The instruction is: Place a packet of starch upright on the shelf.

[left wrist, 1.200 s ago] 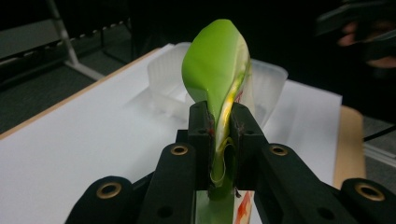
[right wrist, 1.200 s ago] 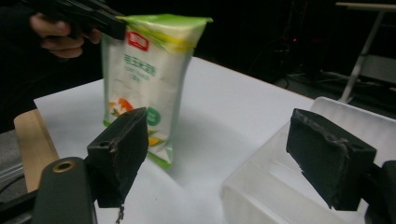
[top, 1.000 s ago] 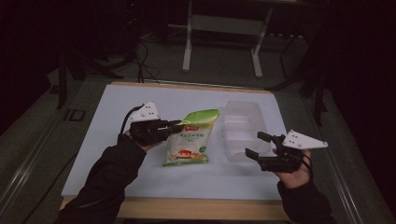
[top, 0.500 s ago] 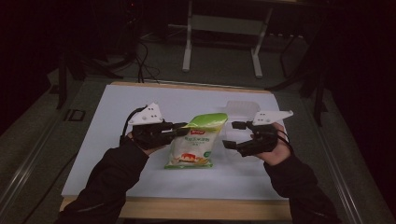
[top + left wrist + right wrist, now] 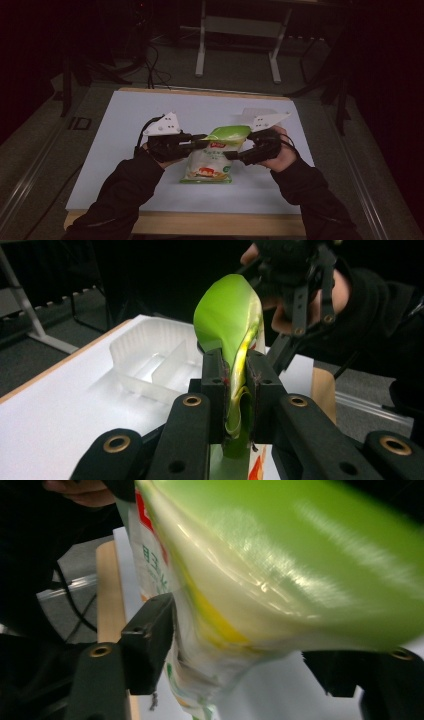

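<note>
green and white plastic, the snack bag (image 5: 212, 155) lies near the middle of the white desk (image 5: 115, 130), its green top edge lifted off the surface and its printed lower end resting toward the 6 o'clock side. the left gripper (image 5: 200, 141) reaches in from 9 o'clock of the bag, and its fingers (image 5: 216, 385) are clamped tight on the bag's (image 5: 227, 325) upper edge; in the left gripper view the green film is pinched flat between the two black pads and fans out above them. the right gripper (image 5: 234, 156) comes in from 3 o'clock of the bag, low against its side. in the right gripper view its fingers (image 5: 147, 640) stand wide apart with the bag (image 5: 280, 570) bulging between them, blurred and very close; they are spread and not squeezing it. a clear plastic tray (image 5: 150, 357) with divided compartments sits on the desk just beyond the bag, toward 12 o'clock of it. dark sleeves cover both forearms, entering from the desk's 6 o'clock edge.
</note>
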The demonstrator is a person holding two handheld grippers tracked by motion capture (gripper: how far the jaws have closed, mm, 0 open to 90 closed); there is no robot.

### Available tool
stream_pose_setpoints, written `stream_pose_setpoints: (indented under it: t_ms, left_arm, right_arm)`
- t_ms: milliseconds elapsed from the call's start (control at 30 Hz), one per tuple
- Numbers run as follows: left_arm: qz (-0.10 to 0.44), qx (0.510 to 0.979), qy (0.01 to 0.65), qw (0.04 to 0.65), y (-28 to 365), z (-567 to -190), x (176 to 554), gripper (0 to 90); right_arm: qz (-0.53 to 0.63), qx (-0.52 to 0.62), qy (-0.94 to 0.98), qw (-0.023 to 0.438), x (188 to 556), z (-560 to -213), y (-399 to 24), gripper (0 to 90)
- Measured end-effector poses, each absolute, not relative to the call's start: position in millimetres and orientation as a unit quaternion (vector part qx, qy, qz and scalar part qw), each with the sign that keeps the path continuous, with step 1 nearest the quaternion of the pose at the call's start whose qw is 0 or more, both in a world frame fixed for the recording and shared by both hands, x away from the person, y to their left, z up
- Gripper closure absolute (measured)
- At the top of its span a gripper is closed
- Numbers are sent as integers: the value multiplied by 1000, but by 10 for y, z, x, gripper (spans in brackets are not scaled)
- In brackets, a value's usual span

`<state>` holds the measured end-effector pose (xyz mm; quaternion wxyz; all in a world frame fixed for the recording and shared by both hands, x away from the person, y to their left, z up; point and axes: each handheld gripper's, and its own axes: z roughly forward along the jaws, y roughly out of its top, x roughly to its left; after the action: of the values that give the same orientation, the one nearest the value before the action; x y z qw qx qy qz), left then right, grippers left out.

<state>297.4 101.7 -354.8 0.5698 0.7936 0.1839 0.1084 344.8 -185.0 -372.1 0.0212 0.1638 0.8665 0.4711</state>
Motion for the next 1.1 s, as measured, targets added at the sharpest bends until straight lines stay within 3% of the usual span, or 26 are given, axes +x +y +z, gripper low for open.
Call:
stream_pose_setpoints:
  t_ms: [100,367,500,767,800,900,1033,1100]
  left_arm:
    - [110,795,182,568,990,-3539,2981,819]
    - [107,795,184,568,969,-3534,3008,817]
    - [99,793,184,572,978,-3522,3041,813]
    - [85,782,184,589,993,-3482,3103,774]
    - [80,780,186,592,1002,-3479,3117,737]
    - [67,766,205,606,1065,-3489,3144,458]
    - [70,757,220,611,1133,-3537,3118,150]
    - [66,755,230,611,1167,-3580,3118,59]
  right_arm:
    - [470,150,870,6,3461,-3721,-1831,536]
    - [462,119,879,9,3496,-3682,-1805,789]
    - [456,111,883,12,3491,-3615,-1808,846]
    - [442,117,889,26,3447,-3451,-1830,856]
    - [443,115,888,31,3444,-3430,-1834,856]
    - [440,117,889,41,3448,-3367,-1869,856]
    - [449,133,882,56,3493,-3289,-1986,857]
    - [455,138,877,65,3512,-3236,-2058,857]
